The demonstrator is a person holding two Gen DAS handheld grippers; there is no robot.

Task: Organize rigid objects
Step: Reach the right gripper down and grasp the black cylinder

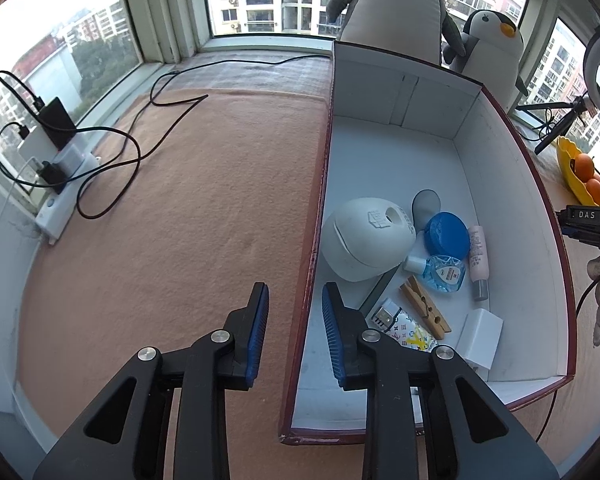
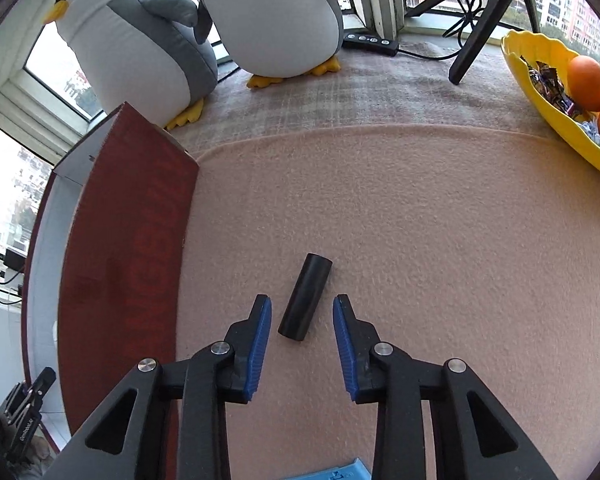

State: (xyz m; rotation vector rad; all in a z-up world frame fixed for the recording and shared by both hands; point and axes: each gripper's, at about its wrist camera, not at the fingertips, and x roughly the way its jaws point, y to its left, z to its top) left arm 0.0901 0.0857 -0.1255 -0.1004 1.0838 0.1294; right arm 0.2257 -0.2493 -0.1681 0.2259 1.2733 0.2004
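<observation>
The right gripper [image 2: 302, 322] hangs over a black cylinder [image 2: 305, 298] lying on the pink mat [image 2: 420, 240], jaws apart on either side of its near end, pads clear of it. The left gripper [image 1: 296, 312], jaws parted and empty, straddles the left wall of the box [image 1: 314, 248], which holds small items

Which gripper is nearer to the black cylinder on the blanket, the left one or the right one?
Right. The right gripper is open with the black cylinder lying between its fingers, untouched. The left gripper straddles the box wall, away from it.
</observation>
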